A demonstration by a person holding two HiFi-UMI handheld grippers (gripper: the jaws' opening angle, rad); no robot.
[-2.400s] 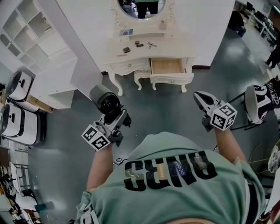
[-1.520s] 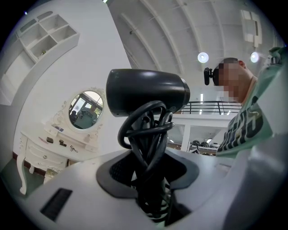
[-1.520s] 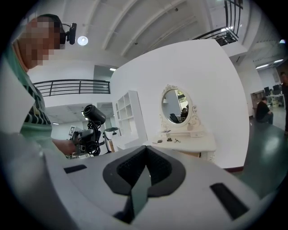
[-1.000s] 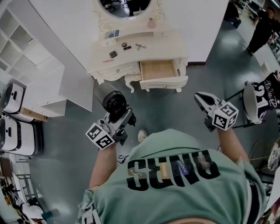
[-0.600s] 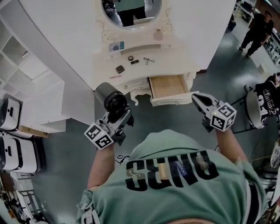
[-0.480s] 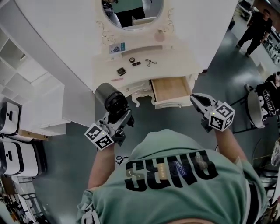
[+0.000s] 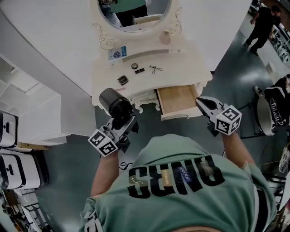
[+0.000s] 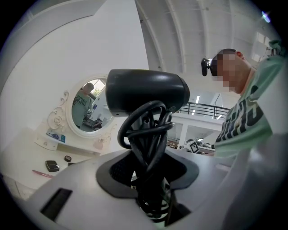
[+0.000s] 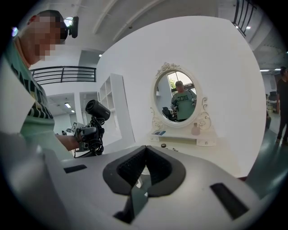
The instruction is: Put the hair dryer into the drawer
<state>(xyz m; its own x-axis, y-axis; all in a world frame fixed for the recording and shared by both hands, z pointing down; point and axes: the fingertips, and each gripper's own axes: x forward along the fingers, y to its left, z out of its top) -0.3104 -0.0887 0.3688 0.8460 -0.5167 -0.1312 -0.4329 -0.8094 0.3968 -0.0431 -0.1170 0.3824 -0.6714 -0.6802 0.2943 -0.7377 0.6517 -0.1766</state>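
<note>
A black hair dryer with its cord wound round the handle stands upright in my left gripper, which is shut on the handle and cord. In the left gripper view the hair dryer's barrel rises above the left gripper. The wooden drawer of the white dressing table is pulled out and looks empty, just right of the dryer. My right gripper is shut with nothing in it, at the drawer's front right corner. The right gripper view shows the right gripper and the hair dryer at left.
On the table top lie a small card, a few small dark items and a scissor-like tool, below an oval mirror. White shelving stands at left, a chair at right, a person far right.
The dressing table has come closer and both grippers now reach its front. The right gripper went from open floor to the drawer's corner. The dryer stays held.
</note>
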